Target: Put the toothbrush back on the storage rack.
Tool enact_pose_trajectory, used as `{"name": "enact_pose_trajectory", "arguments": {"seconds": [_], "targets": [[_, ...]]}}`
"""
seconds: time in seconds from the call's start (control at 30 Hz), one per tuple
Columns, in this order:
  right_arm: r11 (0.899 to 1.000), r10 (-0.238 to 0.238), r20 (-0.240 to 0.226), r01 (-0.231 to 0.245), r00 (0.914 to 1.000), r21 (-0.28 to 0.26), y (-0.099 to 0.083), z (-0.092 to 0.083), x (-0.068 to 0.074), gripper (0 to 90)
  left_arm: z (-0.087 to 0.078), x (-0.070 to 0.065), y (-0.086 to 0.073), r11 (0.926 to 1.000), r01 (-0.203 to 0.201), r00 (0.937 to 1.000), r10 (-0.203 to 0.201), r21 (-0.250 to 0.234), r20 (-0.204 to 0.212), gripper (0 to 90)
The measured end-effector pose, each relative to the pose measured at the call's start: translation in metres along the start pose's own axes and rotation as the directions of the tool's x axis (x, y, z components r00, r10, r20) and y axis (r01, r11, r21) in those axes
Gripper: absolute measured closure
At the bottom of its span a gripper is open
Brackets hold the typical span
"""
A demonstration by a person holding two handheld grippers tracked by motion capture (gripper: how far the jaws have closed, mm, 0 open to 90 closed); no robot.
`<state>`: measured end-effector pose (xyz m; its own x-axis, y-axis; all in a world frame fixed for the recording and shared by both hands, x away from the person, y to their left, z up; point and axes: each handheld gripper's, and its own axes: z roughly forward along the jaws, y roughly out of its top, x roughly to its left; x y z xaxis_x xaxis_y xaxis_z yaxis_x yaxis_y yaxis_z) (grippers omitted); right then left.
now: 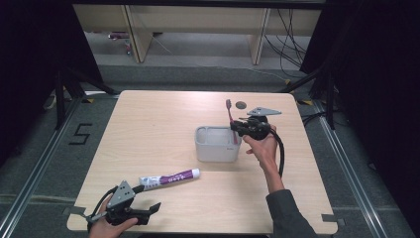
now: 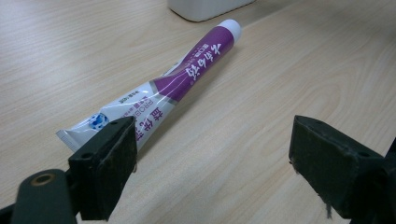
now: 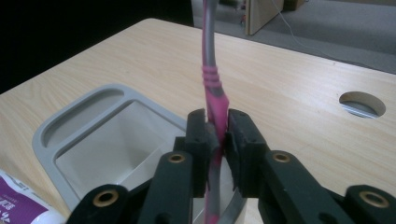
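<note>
A pink and grey toothbrush stands upright over the right end of a grey rectangular holder, head up. My right gripper is shut on its handle; in the right gripper view the pads press the toothbrush above the holder's rim. A purple and white toothpaste tube lies flat in front of the holder. My left gripper rests low near the table's front left edge, open, with its jaws wide apart. The tube's crimped end lies just past its left jaw, the cap pointing at the holder.
A round cable hole sits in the tabletop behind the toothbrush. The table's front edge runs just under the left hand. Beyond the table are a grey floor, black stand legs and wooden furniture with cables.
</note>
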<state>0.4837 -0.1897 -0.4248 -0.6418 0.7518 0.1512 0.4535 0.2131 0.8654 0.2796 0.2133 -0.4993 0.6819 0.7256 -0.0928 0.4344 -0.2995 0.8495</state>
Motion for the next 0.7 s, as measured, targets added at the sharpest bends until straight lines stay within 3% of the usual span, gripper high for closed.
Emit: {"name": "enact_pose_trajectory", "arguments": {"seconds": [0.23, 0.3, 0.4, 0.47, 0.53, 0.6, 0.7], "targets": [[1.000, -0.011, 0.015, 0.011, 0.9998, -0.002, 0.000, -0.001, -0.001, 75.3, 0.000, 0.000, 0.000, 1.0000, -0.005, 1.0000, 0.005, 0.000, 0.002, 15.1], [1.000, 0.000, 0.016, 0.000, 0.9999, -0.011, -0.001, -0.001, 0.002, 65.7, 0.000, 0.000, 0.000, 1.0000, -0.001, 1.0000, 0.001, -0.005, 0.002, 15.1], [1.000, 0.014, 0.014, -0.014, 0.9998, -0.002, 0.000, -0.004, 0.004, 58.6, -0.001, 0.001, 0.000, 1.0000, 0.003, 1.0000, -0.003, -0.002, -0.002, 15.0], [1.000, 0.002, 0.013, -0.002, 0.9999, 0.006, -0.001, -0.011, 0.004, 51.3, -0.001, 0.000, 0.000, 1.0000, 0.001, 1.0000, -0.001, -0.002, -0.002, 15.0], [1.000, 0.022, 0.023, -0.022, 0.9995, -0.003, -0.002, -0.018, 0.006, 45.7, 0.000, 0.000, 0.000, 1.0000, 0.004, 1.0000, -0.004, -0.004, -0.003, 15.0], [1.000, 0.000, 0.034, 0.001, 0.9994, -0.016, -0.003, -0.032, 0.005, 42.6, -0.001, 0.001, 0.000, 1.0000, 0.006, 1.0000, -0.006, -0.001, -0.008, 15.0], [1.000, 0.004, 0.024, -0.003, 0.9997, -0.013, -0.005, -0.039, 0.006, 41.6, 0.000, 0.001, 0.000, 0.9999, 0.007, 0.9999, -0.007, -0.007, -0.007, 15.0]]}}
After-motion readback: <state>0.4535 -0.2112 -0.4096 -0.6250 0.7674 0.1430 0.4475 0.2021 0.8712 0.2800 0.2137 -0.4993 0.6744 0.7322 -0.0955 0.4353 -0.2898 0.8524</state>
